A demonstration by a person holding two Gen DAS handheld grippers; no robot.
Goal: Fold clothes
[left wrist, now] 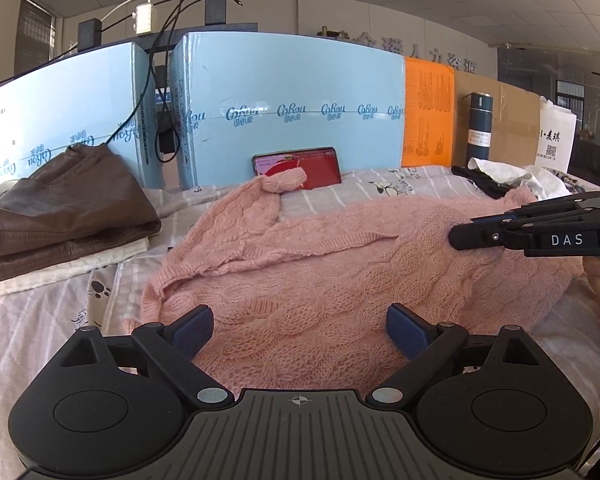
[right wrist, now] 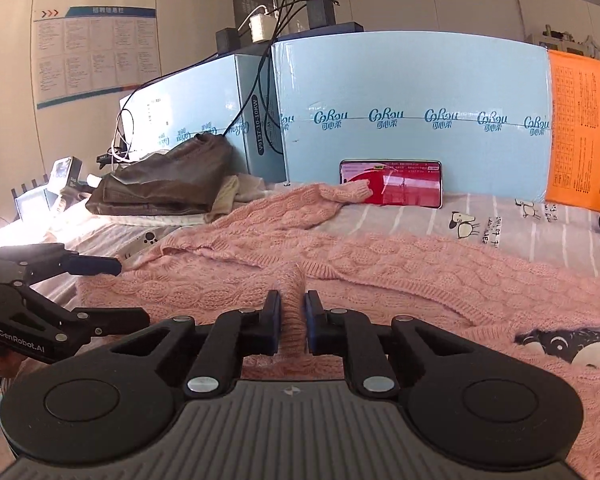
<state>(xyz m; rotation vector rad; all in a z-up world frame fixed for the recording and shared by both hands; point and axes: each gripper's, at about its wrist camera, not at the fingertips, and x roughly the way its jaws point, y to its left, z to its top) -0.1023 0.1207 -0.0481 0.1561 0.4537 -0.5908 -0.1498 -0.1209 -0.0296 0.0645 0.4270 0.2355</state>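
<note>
While right tool (right wrist: pixel 291 326) pinches pink sweater (right wrist: pixel 380 276), left tool (left wrist: pixel 299 330) gapes, seemingly empty.

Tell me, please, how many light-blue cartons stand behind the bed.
2. One light-blue carton stands left, behind the brown leather jacket; the other, wider light-blue carton stands right of it, behind the phone. Others may be hidden.

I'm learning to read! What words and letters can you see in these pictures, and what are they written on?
"DAS": on the right gripper.
"GenRobot.AI": on the left gripper.
"CoRou", repeated in a row: on the blue boxes.
"WM01-10-2E16A", sideways: on a blue box's end, only roughly readable.
Orange sheet, wall poster, phone screen, flask label: too small to read.
</note>
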